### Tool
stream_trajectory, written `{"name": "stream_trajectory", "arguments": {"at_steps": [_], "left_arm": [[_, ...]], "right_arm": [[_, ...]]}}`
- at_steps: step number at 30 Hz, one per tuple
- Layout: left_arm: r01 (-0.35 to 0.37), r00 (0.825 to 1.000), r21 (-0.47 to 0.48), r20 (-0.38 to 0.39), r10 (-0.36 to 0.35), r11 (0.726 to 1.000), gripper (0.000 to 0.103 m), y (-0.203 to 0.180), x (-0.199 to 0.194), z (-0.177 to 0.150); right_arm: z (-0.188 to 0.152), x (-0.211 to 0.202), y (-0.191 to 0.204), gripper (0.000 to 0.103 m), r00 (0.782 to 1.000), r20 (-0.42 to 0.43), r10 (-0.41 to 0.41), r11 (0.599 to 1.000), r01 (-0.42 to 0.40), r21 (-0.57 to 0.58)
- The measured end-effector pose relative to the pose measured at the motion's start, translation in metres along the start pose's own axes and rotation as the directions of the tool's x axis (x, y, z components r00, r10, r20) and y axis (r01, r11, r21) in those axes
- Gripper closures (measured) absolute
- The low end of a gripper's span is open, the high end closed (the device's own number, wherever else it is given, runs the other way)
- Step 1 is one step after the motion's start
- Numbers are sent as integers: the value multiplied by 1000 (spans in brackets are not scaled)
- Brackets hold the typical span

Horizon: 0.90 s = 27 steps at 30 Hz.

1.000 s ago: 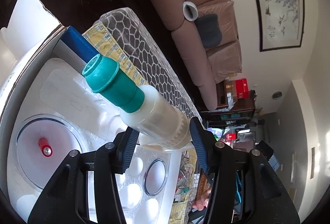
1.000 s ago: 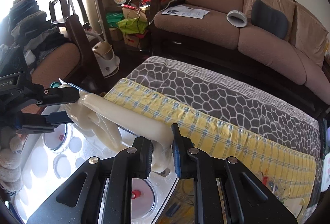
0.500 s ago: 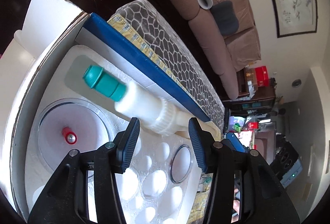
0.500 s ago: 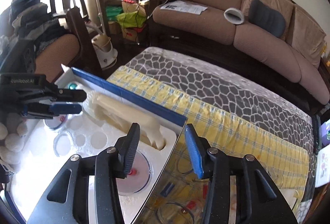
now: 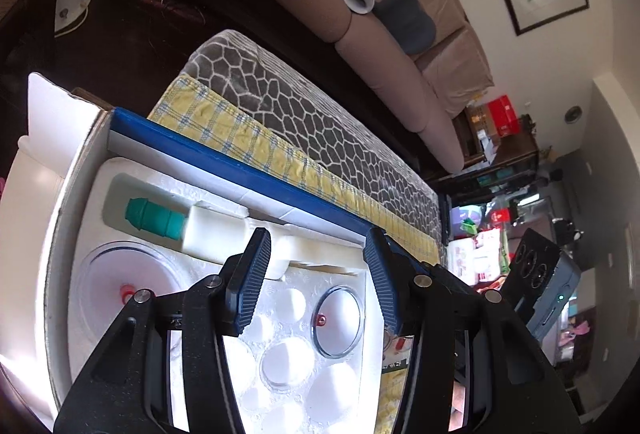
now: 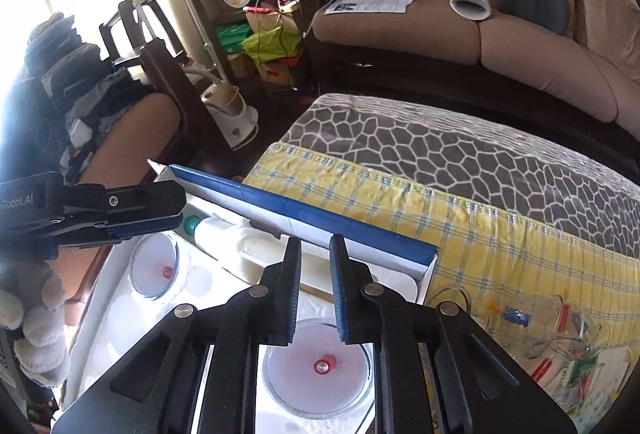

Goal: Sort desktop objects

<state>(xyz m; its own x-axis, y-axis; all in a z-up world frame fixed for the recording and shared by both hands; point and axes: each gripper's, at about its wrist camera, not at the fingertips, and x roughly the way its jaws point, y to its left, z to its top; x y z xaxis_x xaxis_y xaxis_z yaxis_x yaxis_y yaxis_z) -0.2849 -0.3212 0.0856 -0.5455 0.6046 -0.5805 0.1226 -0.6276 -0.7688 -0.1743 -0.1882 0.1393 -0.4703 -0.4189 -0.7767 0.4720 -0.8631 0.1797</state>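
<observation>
My left tongs stand partly open with nothing between the pads, hovering above the white foam tray. The pump tool, cream body with a teal cap at one end, lies flat in its long slot along the tray's far side, just beside the blue box wall. It's apart from both tongs.

My right tongs have just been closing; the pads sit nearly together with a narrow gap, and nothing is between them. They hang over the same tray, above a clear round cup with a red valve at its centre, seated in a tray well. A second clear cup with a red valve sits further left in that view, near the pump's teal end.

The left tongs show side-on there, with a gloved hand below them.

The box rests against a yellow checked cloth; more clear cups lie on the table at right.
</observation>
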Motion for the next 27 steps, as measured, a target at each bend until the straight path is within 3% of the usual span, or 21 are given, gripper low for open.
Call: {"name": "stream_trajectory", "arguments": {"at_steps": [3,9,13,19,23,27], "left_arm": [[15,999,27,-31,-14,1000,57,-11,14,-5],[-46,997,62,-55,50,997,59,-22,35,-15],[-51,997,62,-59,55,997,59,-25,36,-16],[-98,991,86,-80,105,991,60,-21,34,-17],[-58,996,26,-68,60,998,63,-1,7,-7],[-53,998,33,-25,53,998,62,9,-31,6]], "right_arm": [[-8,2,-2,93,1000,3,-22,1000,22,-10],[-16,7,6,93,995,34,-95,991,98,-87],[-20,7,-4,93,997,47,-59,997,61,-48],[-23,7,-3,93,996,50,-71,997,73,-33],[-15,8,0,93,996,0,-94,995,94,-39],[-9,3,-1,94,995,-45,-87,996,85,-32]]}}
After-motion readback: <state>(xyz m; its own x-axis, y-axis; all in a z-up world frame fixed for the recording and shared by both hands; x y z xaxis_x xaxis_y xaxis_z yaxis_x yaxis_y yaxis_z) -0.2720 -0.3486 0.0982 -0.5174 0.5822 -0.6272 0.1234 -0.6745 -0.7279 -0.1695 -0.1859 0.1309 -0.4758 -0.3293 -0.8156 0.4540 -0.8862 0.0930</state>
